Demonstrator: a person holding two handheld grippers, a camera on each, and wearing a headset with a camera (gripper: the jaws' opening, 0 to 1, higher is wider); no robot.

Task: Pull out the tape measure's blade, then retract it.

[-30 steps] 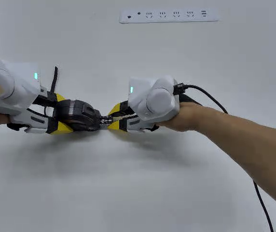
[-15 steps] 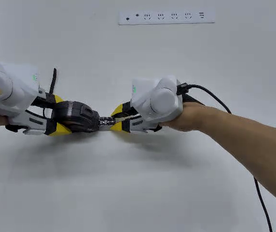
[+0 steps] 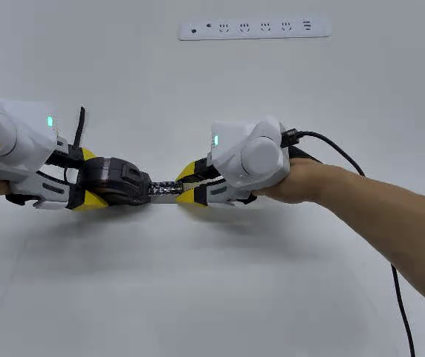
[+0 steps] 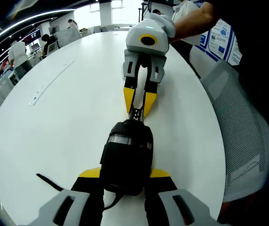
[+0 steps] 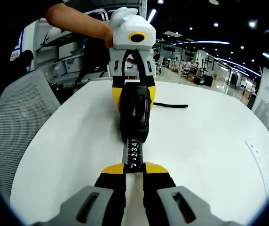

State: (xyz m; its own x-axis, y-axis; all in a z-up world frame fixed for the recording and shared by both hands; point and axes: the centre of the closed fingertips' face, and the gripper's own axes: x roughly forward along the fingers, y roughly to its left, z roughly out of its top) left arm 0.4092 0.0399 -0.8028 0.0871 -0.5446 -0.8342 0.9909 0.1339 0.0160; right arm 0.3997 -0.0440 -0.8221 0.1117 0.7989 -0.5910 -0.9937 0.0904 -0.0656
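left tool (image 3: 92, 177) clamped on tape measure (image 3: 117, 180) body, down at the counter (image 3: 198, 282); right tool (image 3: 185, 184) pinching the short exposed blade (image 5: 133, 153) — numerals legible in right gripper view, just speckle in head view.

Tape measure blade (image 5: 133, 153): scale digits printed in a row along its length, with 3, 4 and 5 legible in the right gripper view, beside fine graduation marks. Wall poster (image 4: 221, 37), blue and white: lettering too small to read.
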